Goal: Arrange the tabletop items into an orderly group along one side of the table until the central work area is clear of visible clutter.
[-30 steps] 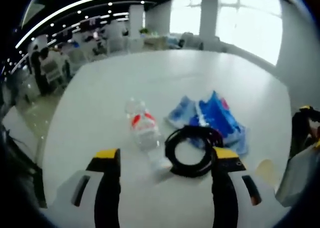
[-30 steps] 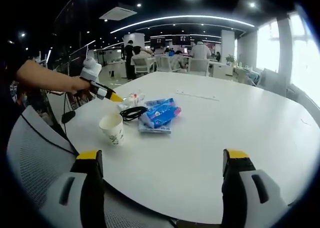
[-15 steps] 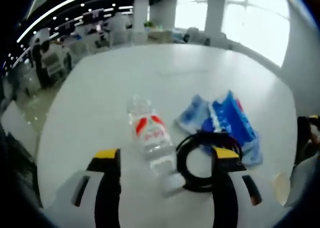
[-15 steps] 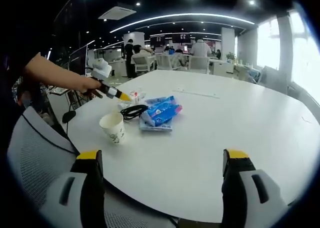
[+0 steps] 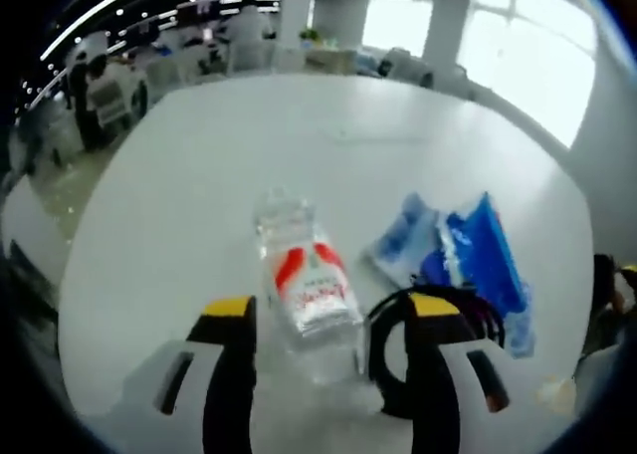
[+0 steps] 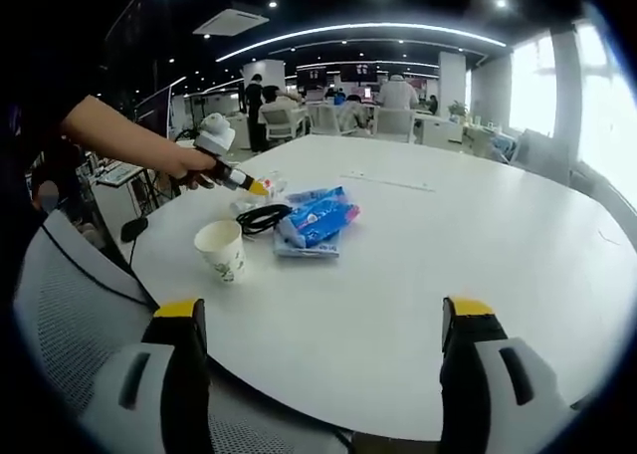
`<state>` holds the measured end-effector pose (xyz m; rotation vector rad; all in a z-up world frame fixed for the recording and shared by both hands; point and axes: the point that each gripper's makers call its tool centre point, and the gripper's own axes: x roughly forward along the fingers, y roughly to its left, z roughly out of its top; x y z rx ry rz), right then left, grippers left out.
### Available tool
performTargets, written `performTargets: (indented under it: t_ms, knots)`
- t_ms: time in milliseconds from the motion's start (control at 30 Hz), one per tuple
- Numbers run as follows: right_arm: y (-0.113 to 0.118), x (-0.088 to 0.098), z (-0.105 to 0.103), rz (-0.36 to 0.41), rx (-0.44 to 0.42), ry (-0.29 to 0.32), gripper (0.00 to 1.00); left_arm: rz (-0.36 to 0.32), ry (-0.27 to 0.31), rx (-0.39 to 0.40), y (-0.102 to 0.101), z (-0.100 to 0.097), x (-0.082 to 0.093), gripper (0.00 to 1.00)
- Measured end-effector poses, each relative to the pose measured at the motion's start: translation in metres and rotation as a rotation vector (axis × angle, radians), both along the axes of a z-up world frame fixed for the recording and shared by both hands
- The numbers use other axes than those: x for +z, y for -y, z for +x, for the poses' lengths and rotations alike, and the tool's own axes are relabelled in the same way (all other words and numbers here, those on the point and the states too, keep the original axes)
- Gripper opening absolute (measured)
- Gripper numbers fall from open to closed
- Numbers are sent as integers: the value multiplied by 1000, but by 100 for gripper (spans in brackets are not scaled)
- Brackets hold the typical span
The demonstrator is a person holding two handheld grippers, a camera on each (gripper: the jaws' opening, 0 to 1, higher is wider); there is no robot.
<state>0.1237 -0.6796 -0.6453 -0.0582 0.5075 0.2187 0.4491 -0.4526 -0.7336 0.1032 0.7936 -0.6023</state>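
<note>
A clear plastic bottle (image 5: 307,293) with a red and white label lies on the white table (image 5: 199,175), between the jaws of my open left gripper (image 5: 333,315). A black coiled cable (image 5: 480,323) lies just right of it, partly behind the right jaw. Blue packets (image 5: 486,260) lie beyond the cable. In the right gripper view a hand holds the left gripper (image 6: 249,184) over the bottle (image 6: 267,190), with the cable (image 6: 261,218), the blue packets (image 6: 318,218) and a paper cup (image 6: 221,250) nearby. My right gripper (image 6: 324,315) is open and empty, back at the table's near edge.
A mesh chair back (image 6: 60,305) stands at the table's (image 6: 448,235) near left edge. Chairs, desks and people (image 6: 398,101) fill the room beyond the far edge. A thin flat strip (image 6: 388,183) lies on the far part of the table.
The left gripper has moved forward over the table, so the bottle now lies between its jaws, which stand slightly closer together. The right gripper has stayed in place.
</note>
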Motion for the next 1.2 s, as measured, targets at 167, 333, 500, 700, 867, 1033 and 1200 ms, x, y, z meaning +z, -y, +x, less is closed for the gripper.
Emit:
performTargets:
  t_ms: [167,333,500,700,867,1033,1200]
  knots:
    - [1,0,0,-2,-4,-2,98,11,-25,22,1,5,-7,51]
    - [2,-2,0,-5,-4,-10,96,-2,-76,63,3,4,-13,48]
    - [4,-2,-1,-7,-14,-11,96,16,-84,47,9,2,-16,47]
    - [4,-3,-1,-14,-14,-15,95,56,-80,47,6,5,-13,40]
    - [3,-3,-1,-13,-12,-14,94,107,-70,8,2,2,-12,39]
    - [3,-2,-1,-13,-13,-10,94,117,-73,5,-4,0,-9,38]
    - [3,-1,-1,-13,-10,-5,94,127,-85,4,-12,-3,-5,36]
